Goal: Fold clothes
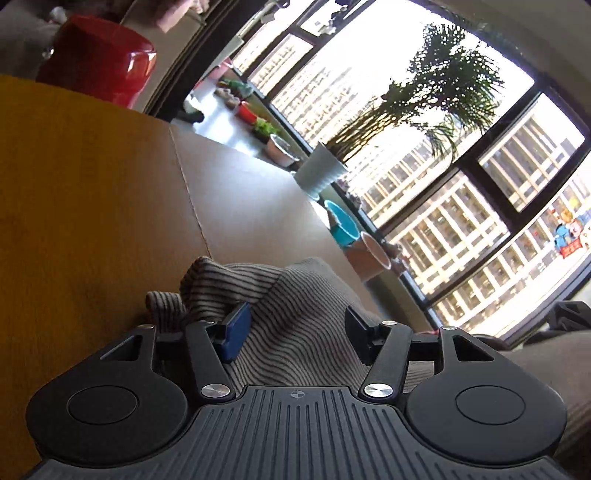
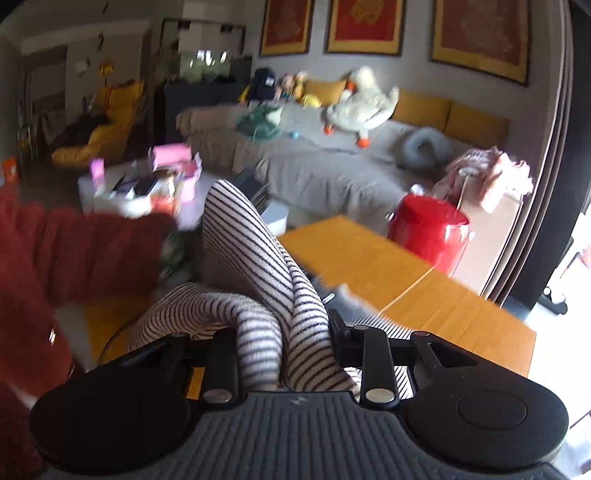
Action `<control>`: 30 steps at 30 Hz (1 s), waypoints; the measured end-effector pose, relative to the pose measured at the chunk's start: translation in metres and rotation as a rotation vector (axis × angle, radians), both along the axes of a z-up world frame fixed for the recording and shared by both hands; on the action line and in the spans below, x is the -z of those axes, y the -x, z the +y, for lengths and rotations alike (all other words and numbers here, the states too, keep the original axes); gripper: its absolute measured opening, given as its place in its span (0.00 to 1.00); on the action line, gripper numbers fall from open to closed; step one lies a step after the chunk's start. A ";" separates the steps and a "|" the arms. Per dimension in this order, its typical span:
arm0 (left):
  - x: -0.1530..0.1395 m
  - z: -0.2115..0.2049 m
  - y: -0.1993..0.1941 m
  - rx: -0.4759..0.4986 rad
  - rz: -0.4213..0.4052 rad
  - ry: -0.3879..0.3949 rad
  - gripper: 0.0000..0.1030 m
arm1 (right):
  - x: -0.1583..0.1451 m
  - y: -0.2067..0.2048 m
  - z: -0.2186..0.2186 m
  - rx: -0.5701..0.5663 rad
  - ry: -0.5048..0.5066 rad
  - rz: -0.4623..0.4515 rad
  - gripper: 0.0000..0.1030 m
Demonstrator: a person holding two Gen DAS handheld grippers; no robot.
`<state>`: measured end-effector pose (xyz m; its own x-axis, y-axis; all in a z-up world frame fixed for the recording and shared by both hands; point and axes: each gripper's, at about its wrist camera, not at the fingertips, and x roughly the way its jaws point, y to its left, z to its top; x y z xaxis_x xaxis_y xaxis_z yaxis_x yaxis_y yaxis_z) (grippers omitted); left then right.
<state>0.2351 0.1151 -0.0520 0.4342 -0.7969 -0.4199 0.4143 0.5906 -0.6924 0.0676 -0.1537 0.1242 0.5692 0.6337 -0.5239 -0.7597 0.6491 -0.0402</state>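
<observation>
No text, number or brand can be read in either view. The colourful cartoon sticker (image 1: 570, 230) on the window pane carries a red panel with marks too small to make out, and the three red-and-gold framed hangings (image 2: 364, 24) on the wall above the sofa show only blurred gold shapes

Right gripper (image 2: 284, 339) clamps striped garment (image 2: 258, 258) above table (image 2: 388, 273).

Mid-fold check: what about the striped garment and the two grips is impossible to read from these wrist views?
- Left gripper: jaws apart over the striped garment; contact unclear.
- Right gripper: finger pads buried in striped folds, motion-blurred; grip unconfirmed.
- Garment type and fold progress: bunched, cut off by the gripper bodies.
- Red sleeve: blurred, blocks the left side.
</observation>
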 end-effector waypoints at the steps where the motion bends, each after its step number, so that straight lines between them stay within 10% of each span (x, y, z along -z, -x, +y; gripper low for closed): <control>1: 0.005 0.003 -0.001 0.004 0.023 0.034 0.60 | 0.005 -0.021 -0.002 0.011 -0.021 0.028 0.28; 9: 0.011 0.037 0.001 -0.048 0.057 0.138 0.55 | 0.083 -0.145 -0.016 0.099 -0.171 0.325 0.42; 16: -0.045 0.044 0.055 -0.059 -0.284 -0.062 0.93 | 0.110 -0.162 -0.019 0.126 -0.190 0.383 0.52; 30: -0.042 -0.037 0.090 0.033 -0.520 -0.418 0.95 | 0.055 -0.114 -0.030 0.091 -0.238 0.266 0.40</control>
